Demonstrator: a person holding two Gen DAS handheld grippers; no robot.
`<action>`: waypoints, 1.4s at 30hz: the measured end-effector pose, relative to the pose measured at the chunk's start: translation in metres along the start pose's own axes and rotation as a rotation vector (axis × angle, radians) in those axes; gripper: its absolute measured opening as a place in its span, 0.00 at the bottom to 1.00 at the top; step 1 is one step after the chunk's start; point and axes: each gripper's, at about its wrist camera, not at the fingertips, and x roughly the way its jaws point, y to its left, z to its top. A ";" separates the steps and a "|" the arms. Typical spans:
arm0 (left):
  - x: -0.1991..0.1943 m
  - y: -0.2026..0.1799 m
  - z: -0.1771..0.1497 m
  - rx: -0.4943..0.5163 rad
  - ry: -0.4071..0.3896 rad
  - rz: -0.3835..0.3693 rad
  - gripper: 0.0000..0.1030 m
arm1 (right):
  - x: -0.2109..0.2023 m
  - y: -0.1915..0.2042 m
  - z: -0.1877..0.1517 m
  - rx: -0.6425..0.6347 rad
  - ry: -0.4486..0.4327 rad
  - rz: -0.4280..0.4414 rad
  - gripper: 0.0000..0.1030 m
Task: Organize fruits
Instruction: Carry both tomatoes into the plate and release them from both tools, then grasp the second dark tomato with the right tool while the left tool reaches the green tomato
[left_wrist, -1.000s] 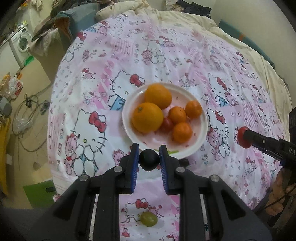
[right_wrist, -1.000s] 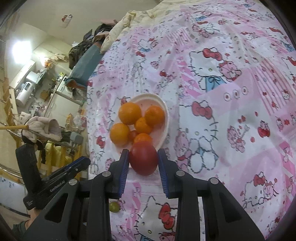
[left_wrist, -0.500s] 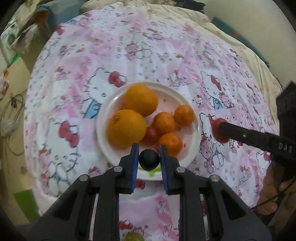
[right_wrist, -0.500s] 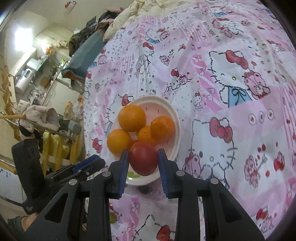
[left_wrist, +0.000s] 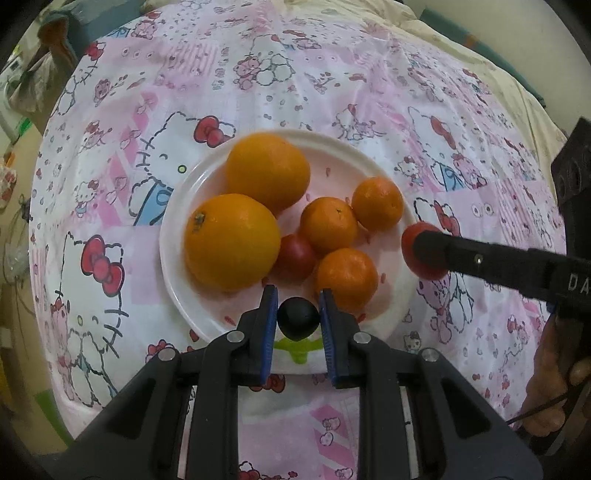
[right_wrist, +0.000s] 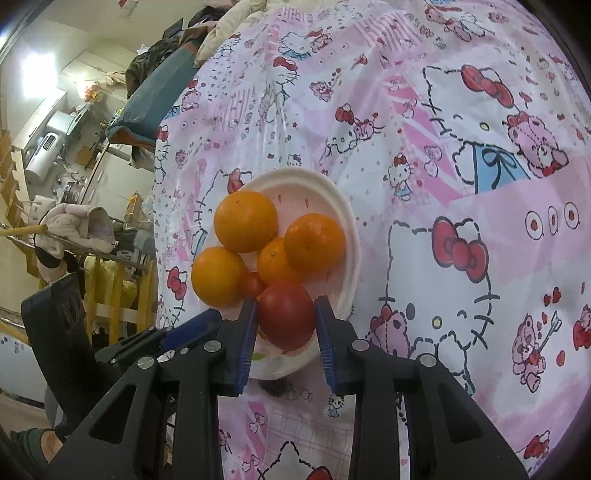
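**Both claws loaded above the plate**

The left claw (left_wrist: 297, 320) is clamped nearly shut on a small dark fruit (left_wrist: 297, 319), which sits squarely between the blue pads at the tips. The right claw (right_wrist: 285, 320) is closed on a red tomato (right_wrist: 285, 315), gripped across its widest part, so its jaws stand a little wider apart than the left pair.

The white plate (left_wrist: 177, 206) rests on a bed covered by a pink cartoon-print sheet (left_wrist: 332, 74). It serves as the collection point: two large oranges, three small mandarins and one small red fruit already lie in it, clustered and touching.

Position relative to each claw:
- Dark fruit: over the near rim of the plate, just beside the nearest mandarin (left_wrist: 346, 278).
- Tomato: at the right edge of the plate in the left wrist view (contact with the plate cannot be confirmed).

Each item is probably held for release into a free gap; the bare near rim appears the likeliest spot.
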 end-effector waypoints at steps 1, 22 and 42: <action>0.001 0.000 0.000 -0.002 0.005 -0.003 0.19 | 0.000 0.000 0.000 0.002 0.000 0.001 0.32; -0.010 0.003 0.005 -0.023 -0.058 0.023 0.51 | 0.000 0.000 0.004 -0.002 -0.013 -0.014 0.34; -0.028 0.012 0.006 -0.080 -0.094 -0.001 0.70 | -0.016 0.000 0.006 0.013 -0.062 0.003 0.63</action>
